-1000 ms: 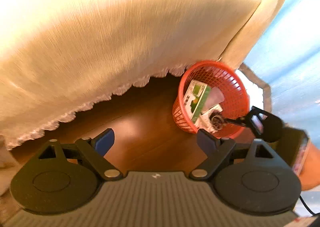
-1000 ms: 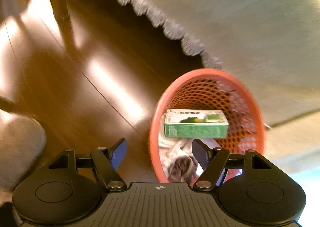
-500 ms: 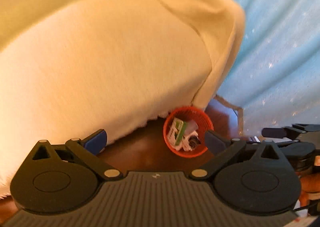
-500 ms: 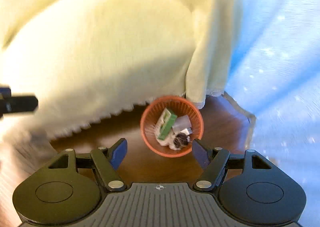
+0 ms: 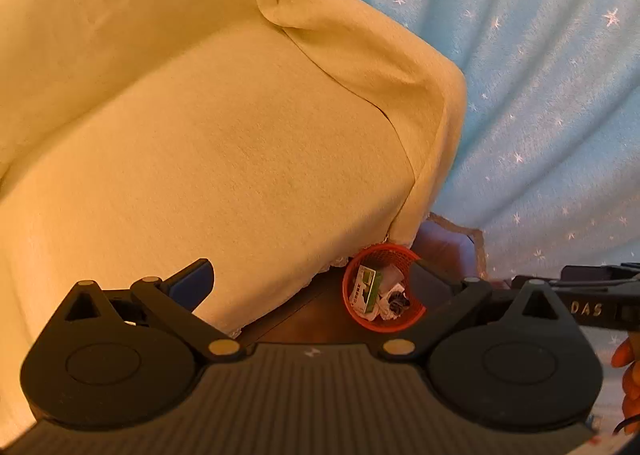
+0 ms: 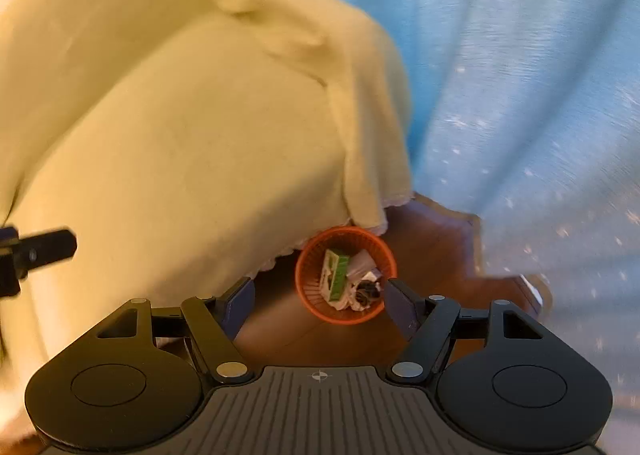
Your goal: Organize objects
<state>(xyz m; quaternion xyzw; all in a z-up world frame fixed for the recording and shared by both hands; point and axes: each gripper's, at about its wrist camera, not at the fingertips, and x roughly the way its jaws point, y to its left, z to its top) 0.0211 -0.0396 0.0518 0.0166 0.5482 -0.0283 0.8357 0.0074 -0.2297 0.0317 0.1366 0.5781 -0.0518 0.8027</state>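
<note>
An orange mesh basket [image 5: 383,323] stands on the wooden floor at the corner of a cloth-covered sofa. In it lie a green and white box [image 5: 366,289], crumpled white paper and a dark scrap. My left gripper [image 5: 310,281] hangs high above the floor, wide open with nothing between its fingers. In the right wrist view the basket [image 6: 344,318] and the green box [image 6: 337,275] show far below. My right gripper [image 6: 318,297] is open and holds nothing.
A cream cloth with a lace hem covers the sofa [image 5: 208,143] at the left. A blue star-print curtain [image 5: 540,103] hangs at the right. The right gripper's black frame [image 5: 588,309] and a person's fingers [image 5: 629,375] show at the right edge.
Both grippers have risen far above the basket, which now looks small. The left jaws have spread wider. The right view has rolled, so the sofa now lies at the left.
</note>
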